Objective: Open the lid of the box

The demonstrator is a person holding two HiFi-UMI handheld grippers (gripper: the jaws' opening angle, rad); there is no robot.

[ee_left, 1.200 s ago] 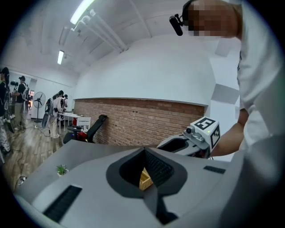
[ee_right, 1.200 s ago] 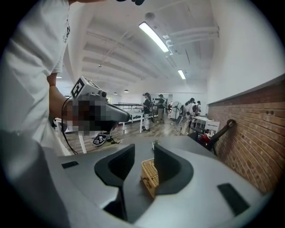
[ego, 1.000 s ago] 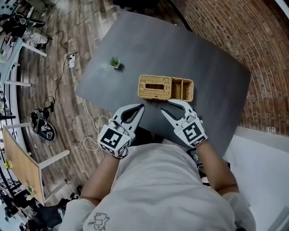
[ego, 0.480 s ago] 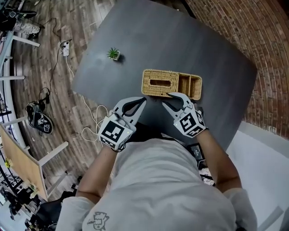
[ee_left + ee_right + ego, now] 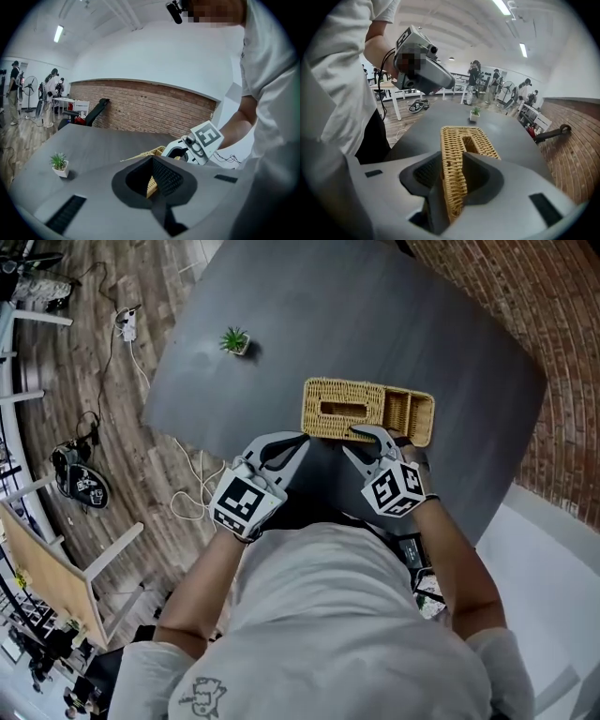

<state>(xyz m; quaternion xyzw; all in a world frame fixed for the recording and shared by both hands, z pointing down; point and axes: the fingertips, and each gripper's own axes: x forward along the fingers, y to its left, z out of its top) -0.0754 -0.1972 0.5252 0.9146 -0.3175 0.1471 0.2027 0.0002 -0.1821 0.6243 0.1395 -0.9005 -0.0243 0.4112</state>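
Woven tan box (image 5: 410, 418) lies flat on the dark table, long side left to right, its right end open in compartments. The slotted lid (image 5: 343, 409) sits level over the left part, near edge pinched by the right gripper (image 5: 372, 434).

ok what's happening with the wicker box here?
A person works two handheld tools at a grey table. The right tool is shut on the near edge of the lid of the wicker box; the lid looks flat, not yet lifted. The left tool is shut and empty, beside the box's near edge.
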